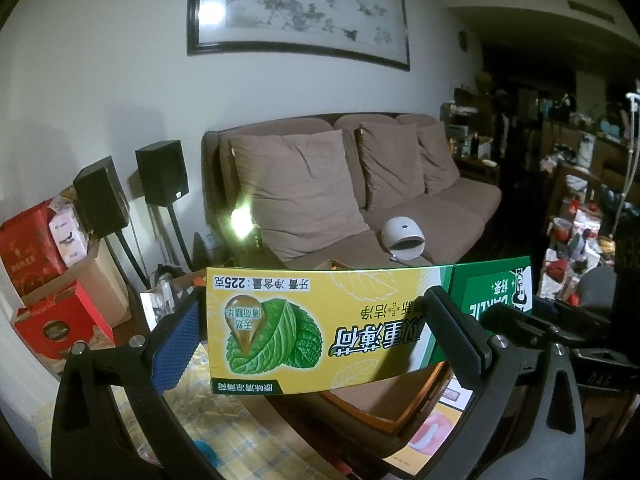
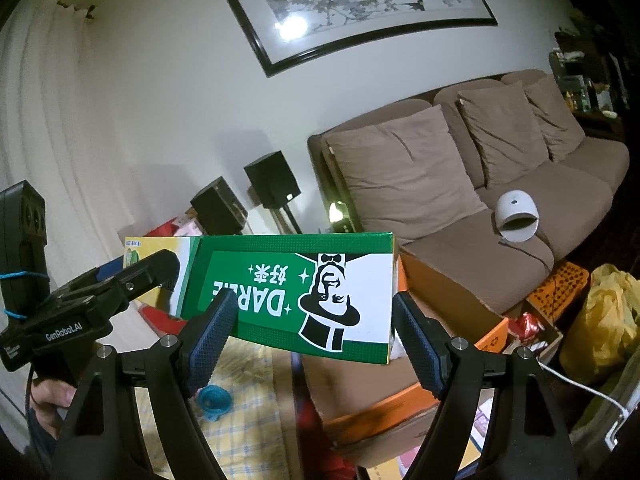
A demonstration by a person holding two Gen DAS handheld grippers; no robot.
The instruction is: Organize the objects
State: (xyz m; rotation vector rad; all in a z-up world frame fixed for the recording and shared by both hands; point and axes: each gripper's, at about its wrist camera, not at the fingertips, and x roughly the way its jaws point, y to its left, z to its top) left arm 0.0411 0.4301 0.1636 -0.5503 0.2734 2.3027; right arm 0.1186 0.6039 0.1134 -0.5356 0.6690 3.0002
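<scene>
Toothpaste box (image 1: 360, 320) upside down, clamped by left gripper (image 1: 320, 332); right gripper (image 2: 312, 336) wide at box's 3 o'clock end, touching nothing. Best closed squarely on that end before left release, then lowered into orange carton (image 2: 420, 400) at 5 o'clock.

toothpaste box (image 1: 320, 320) | green-yellow, long | upside down, level, apparently held aloft

"DARLIE", "225克" on toothpaste box (image 2: 288, 292); "GenRobot.AI" on left hand-held gripper (image 2: 132, 276).

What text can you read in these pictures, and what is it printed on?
"DARLIE", "好来": toothpaste box, green end, upside down.
"双重薄荷", "牙膏 净含量:225克", "原味清凉薄荷": same box, yellow face.
"GenRobot.AI": left gripper.
"DAS": black housing beside the box.
Red gift boxes: print too blurred to read.
</scene>
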